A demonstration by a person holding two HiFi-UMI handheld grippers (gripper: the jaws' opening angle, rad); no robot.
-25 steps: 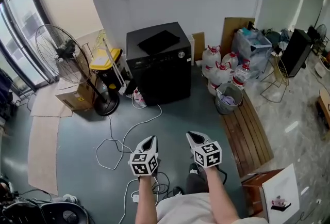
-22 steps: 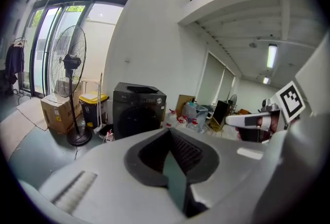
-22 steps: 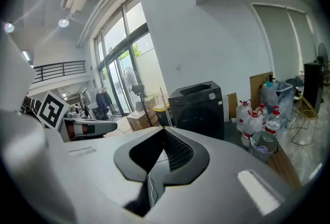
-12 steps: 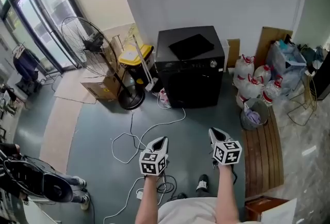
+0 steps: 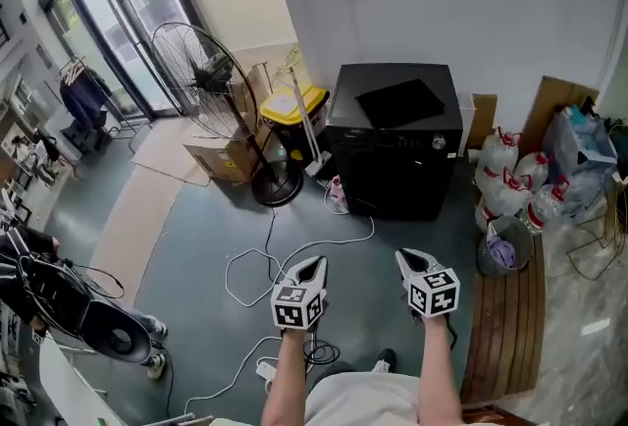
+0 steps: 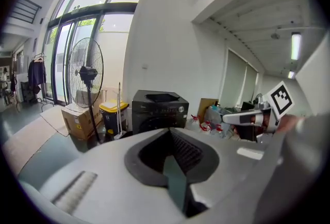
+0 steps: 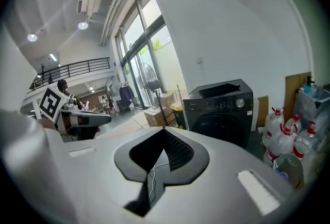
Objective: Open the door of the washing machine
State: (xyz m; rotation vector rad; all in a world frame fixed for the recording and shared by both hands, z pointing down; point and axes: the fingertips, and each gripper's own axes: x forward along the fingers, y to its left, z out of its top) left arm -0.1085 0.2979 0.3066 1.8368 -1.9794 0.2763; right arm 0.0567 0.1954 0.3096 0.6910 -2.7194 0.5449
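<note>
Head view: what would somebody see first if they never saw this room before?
Most likely the big black washing machine against the white wall, with its door looking shut. Next comes the tall standing fan to its left, beside a yellow bin. Down in front, the left gripper and the right gripper, both shut and empty, point toward the machine.

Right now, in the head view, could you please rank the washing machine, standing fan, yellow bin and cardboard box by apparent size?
1. washing machine
2. standing fan
3. yellow bin and cardboard box: these look about alike, so I won't rank them.
</note>
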